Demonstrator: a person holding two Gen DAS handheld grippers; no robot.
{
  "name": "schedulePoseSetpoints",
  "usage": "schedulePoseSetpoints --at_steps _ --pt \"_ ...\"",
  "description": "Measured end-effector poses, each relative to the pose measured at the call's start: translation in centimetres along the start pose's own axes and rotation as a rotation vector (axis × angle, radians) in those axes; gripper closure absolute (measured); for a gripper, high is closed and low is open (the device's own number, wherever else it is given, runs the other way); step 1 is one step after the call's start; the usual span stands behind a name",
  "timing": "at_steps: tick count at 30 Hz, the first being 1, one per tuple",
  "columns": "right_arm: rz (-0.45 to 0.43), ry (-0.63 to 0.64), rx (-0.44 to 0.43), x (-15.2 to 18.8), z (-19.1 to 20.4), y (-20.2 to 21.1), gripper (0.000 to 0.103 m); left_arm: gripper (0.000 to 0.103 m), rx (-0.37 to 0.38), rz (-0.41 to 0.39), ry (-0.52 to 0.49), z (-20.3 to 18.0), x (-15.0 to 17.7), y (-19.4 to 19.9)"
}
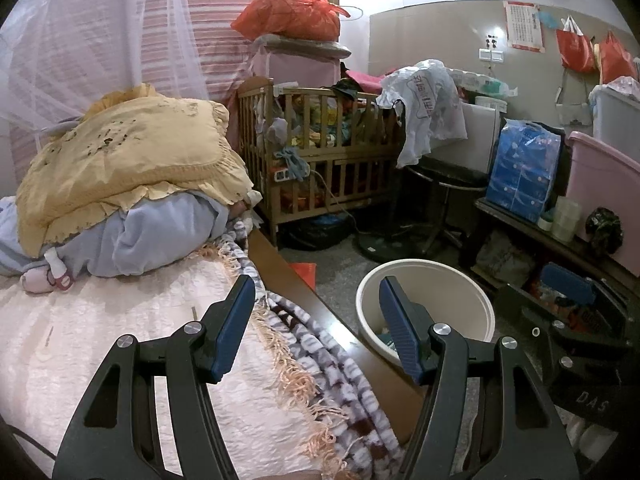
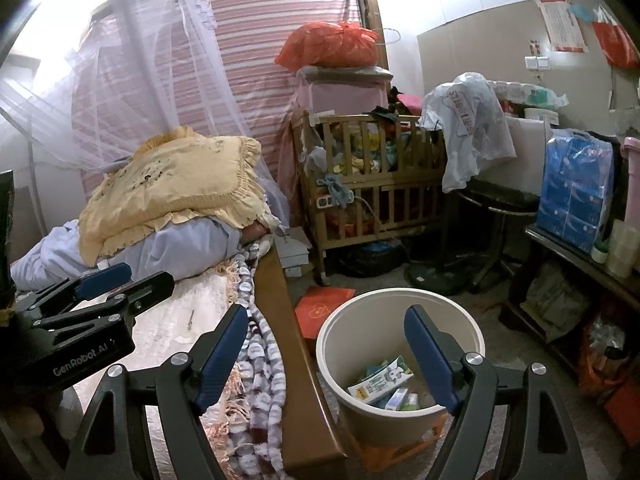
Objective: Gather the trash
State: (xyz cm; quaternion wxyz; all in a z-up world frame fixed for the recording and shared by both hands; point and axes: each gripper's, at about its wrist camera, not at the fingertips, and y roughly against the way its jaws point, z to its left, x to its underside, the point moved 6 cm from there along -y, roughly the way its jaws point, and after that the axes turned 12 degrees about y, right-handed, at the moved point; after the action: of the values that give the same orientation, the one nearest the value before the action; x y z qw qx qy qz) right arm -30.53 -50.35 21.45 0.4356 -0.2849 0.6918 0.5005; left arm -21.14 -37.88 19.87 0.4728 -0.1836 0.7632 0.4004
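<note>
A cream trash bin (image 2: 400,300) stands on the floor beside the bed, on an orange crate (image 2: 384,452). Inside it lie a green-and-white milk carton (image 2: 380,380) and other small cartons. My right gripper (image 2: 327,312) hovers above the bin's left rim, open, with nothing between its blue pads. My left gripper (image 1: 316,284) is over the bed's edge, also open and holding nothing; the bin (image 1: 424,276) shows behind its right finger. Each gripper appears in the other's view: the left gripper (image 2: 150,274) at far left, the right gripper (image 1: 528,284) at far right.
A wooden bed rail (image 2: 288,360) and a fringed blanket (image 2: 256,380) run alongside the bin. A yellow pillow (image 1: 132,160) tops bedding on the pink quilt (image 1: 120,340). A red folder (image 2: 320,308) lies on the floor. Behind are a cluttered crib (image 2: 372,192), a black stool (image 2: 496,204) and a low shelf (image 2: 580,264).
</note>
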Motion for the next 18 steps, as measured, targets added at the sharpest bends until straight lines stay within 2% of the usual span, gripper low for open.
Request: schedulePoseSetpoints --at_steps 18 --pt "-0.004 0.01 -0.002 -0.82 0.41 0.3 0.022 0.04 0.005 0.02 0.026 0.48 -0.09 0.12"
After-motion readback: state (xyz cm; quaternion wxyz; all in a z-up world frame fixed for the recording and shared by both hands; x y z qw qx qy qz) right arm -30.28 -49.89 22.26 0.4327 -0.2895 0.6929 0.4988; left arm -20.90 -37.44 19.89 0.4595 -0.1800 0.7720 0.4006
